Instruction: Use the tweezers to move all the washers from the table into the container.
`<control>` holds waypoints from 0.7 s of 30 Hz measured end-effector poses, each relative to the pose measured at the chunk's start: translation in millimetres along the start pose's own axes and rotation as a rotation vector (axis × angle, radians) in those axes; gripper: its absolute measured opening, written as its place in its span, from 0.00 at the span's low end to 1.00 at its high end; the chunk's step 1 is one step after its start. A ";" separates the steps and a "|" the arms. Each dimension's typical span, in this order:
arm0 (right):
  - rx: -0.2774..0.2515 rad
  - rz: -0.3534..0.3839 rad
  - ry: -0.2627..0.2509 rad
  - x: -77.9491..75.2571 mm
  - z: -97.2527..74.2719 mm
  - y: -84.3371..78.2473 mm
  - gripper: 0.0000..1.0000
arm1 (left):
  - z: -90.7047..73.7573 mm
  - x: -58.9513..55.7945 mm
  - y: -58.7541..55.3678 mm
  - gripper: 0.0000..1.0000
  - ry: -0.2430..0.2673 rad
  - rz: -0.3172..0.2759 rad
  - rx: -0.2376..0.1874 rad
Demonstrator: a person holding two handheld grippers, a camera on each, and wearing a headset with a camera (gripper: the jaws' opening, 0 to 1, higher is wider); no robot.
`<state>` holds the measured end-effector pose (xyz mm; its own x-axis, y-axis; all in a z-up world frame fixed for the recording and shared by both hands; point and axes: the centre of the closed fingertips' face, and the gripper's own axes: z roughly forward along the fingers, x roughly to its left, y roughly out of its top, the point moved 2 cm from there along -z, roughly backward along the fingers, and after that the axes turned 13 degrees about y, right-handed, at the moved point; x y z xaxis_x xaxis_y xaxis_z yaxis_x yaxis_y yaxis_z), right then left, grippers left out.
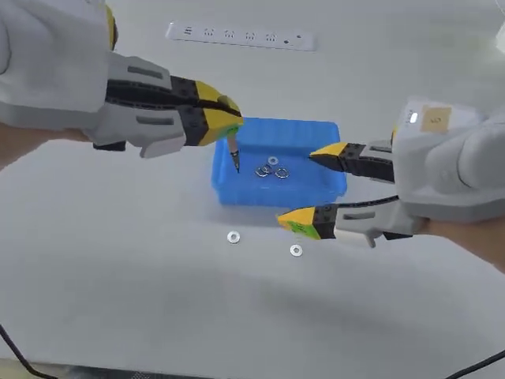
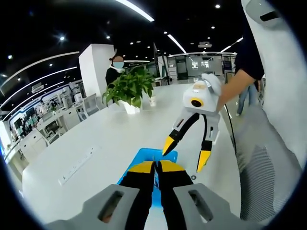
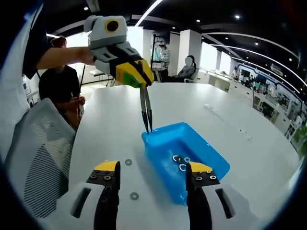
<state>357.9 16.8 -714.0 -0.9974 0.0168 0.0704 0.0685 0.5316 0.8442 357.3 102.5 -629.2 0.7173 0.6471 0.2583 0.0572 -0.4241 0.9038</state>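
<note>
Left hand-held gripper (image 1: 229, 118) sits closest, upper left in the head view, yellow-tipped jaws clamped on the tweezers (image 1: 234, 155) — top end pinched, points hanging down. Tweezer tips are together over the left end of the blue container (image 1: 260, 193). Too small to tell whether anything is caught between them or whether they touch the plastic.

Right hand-held gripper (image 1: 300, 185) comes in from the right, jaws spread wide, holding nothing. Its upper jaw reaches over the container's right end. Its lower jaw is in front of the container's near wall, above the white table (image 1: 118, 268).

Several washers (image 1: 272, 169) lie clustered on the container floor, near the middle. Two more are out on the table just in front of the container — one loose washer (image 1: 233, 237) below its left part, a second loose washer (image 1: 296, 250) close under the right hand-held gripper's lower jaw.

White power strip (image 1: 241, 35) lies at the far side of the table, well apart from the container. Mesh-backed chair (image 3: 38, 158) stands at the table edge in the right gripper view. Potted plant (image 2: 128, 88) sits further along the table in the left gripper view.
</note>
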 end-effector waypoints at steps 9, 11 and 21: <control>0.002 0.039 -0.004 18.8 -8.0 -11.9 0.58 | -11.8 -20.5 -11.3 0.07 -0.013 -0.013 0.025; -0.002 0.043 -0.002 21.9 -10.0 -12.0 0.58 | -12.9 -22.7 -12.0 0.07 -0.015 -0.019 0.026; 0.008 0.053 0.016 35.8 -9.7 -19.2 0.59 | -11.3 -48.5 -11.5 0.07 -0.022 -0.035 0.031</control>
<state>321.1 -1.1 -722.5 -0.9918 0.0317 0.1237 0.1213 0.5367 0.8350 314.0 83.2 -648.3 0.7294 0.6480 0.2193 0.1034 -0.4214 0.9010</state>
